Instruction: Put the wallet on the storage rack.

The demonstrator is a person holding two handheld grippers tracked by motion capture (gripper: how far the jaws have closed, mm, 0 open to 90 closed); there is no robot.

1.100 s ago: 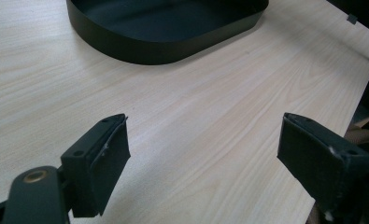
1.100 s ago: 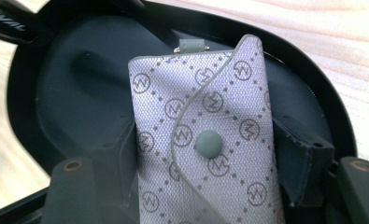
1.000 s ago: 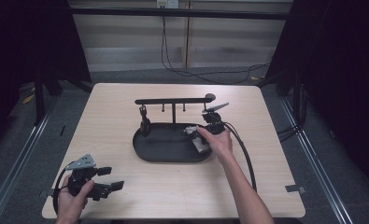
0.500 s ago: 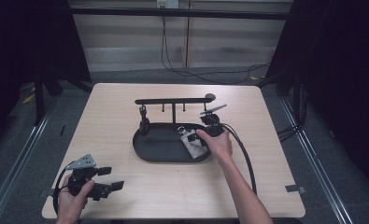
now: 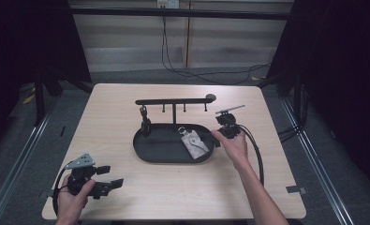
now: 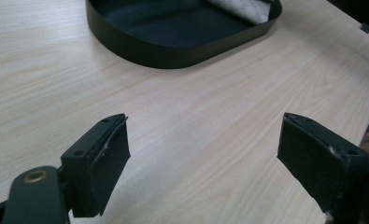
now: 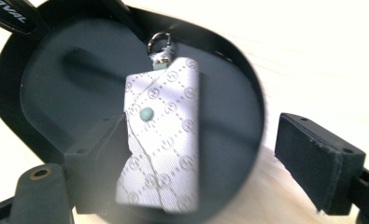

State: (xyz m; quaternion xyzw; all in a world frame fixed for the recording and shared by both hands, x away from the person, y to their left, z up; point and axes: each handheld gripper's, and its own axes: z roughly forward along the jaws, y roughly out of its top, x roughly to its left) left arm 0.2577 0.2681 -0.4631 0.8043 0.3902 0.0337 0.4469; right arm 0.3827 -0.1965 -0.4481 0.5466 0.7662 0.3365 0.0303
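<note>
A grey patterned key pouch with a metal ring lies flat in the right half of the black oval tray. My right gripper hangs at the tray's right end. Its jaws have just been opening and stand apart, touching nothing. In the right gripper view the pouch lies below the right gripper, one jaw over the tray and the other over the table. My left gripper rests open at the front left. In the left gripper view the left gripper has bare table between its jaws.
A black T-shaped rack with small hooks rises from the tray's back edge, and a dark key fob hangs from its left side. The tray's near wall lies ahead of my left gripper. A cable trails from my right gripper.
The right gripper has let go of the pouch, which now lies in the tray, and has drawn back to the right and slightly up. The left hand has kept still.
</note>
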